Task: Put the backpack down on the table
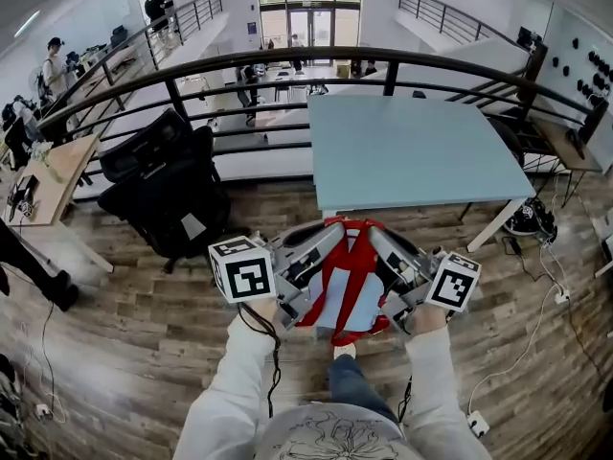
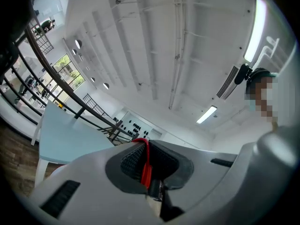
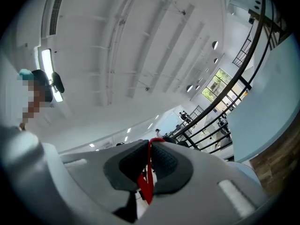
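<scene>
A red backpack [image 1: 345, 286] with a pale grey-blue panel hangs between my two grippers in the head view, just short of the near edge of the pale blue table [image 1: 412, 151]. My left gripper [image 1: 330, 230] is shut on a red strap [image 2: 144, 165] at the bag's top left. My right gripper [image 1: 375, 232] is shut on a red strap [image 3: 147, 182] at the top right. Both gripper views look upward at the ceiling, with the thin red webbing pinched between the dark pads [image 2: 131, 161]. The bag's lower part is hidden behind my arms.
A black office chair [image 1: 168, 195] stands on the wood floor to the left of the table. A dark railing [image 1: 287, 65] runs behind the table. A wooden desk [image 1: 48, 175] is at far left. Cables and a power strip [image 1: 479, 422] lie on the floor at right.
</scene>
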### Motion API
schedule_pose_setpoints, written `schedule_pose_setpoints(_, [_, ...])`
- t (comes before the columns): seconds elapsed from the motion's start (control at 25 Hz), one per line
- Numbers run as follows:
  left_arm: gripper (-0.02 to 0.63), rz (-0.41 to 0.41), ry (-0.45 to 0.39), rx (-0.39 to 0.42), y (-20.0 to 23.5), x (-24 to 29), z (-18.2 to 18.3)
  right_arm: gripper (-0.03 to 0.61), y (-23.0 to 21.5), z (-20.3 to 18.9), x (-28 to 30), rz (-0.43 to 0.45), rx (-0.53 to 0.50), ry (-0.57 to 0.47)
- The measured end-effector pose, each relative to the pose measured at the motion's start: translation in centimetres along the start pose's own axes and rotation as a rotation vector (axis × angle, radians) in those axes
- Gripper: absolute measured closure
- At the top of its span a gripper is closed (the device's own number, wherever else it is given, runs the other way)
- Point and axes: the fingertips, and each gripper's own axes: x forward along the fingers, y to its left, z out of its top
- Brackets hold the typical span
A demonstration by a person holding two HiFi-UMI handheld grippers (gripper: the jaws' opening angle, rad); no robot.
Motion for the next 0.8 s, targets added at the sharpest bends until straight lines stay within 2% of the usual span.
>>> schedule_pose_setpoints(0.12, [0.595,0.007,-0.016,0.018,2.7,3.4,3.0,0.552,-3.2,3.8,2.1,0.024,-0.011,0.011])
schedule_pose_setpoints(0.28, [0.595,0.010,-0.042,0.048,5.0,5.0,3.9,0.552,-5.4,5.0,3.2,0.056,-0.036,0.025])
schedule_pose_setpoints(0.48, [0.595,0.007,-0.060,0.080,8.3,10.6,7.8,0.552,-9.9,11.0,5.3,0.084,-0.068,0.029])
schedule_pose_setpoints(0.8, [0.595,0.000,-0.055,0.111,12.8,15.7,11.2,0.552,-15.4,16.0,7.5,0.080,-0.088,0.008])
